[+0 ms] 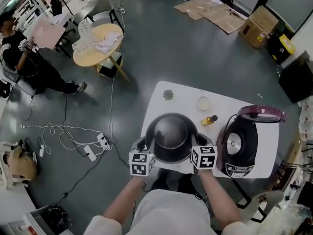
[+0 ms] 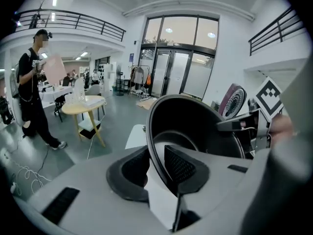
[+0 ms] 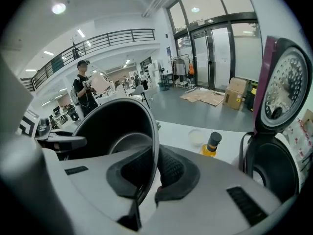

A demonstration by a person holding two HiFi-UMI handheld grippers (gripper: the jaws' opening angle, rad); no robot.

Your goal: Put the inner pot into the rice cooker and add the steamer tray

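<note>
Left gripper (image 2: pixel 157 168) and right gripper (image 3: pixel 152 173) each nearly closed, pads pinching opposite rims of the dark round metal inner pot (image 1: pixel 170 133). Pot held over near side of white bench (image 1: pixel 183 96), just left of open black rice cooker (image 1: pixel 242 148). Square black-white markers on the gripper cubes.

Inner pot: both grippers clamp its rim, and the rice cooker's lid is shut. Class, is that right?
No: the lid of the rice cooker is open, as the head view shows. The left gripper and right gripper do clamp the rim of the inner pot.
</note>
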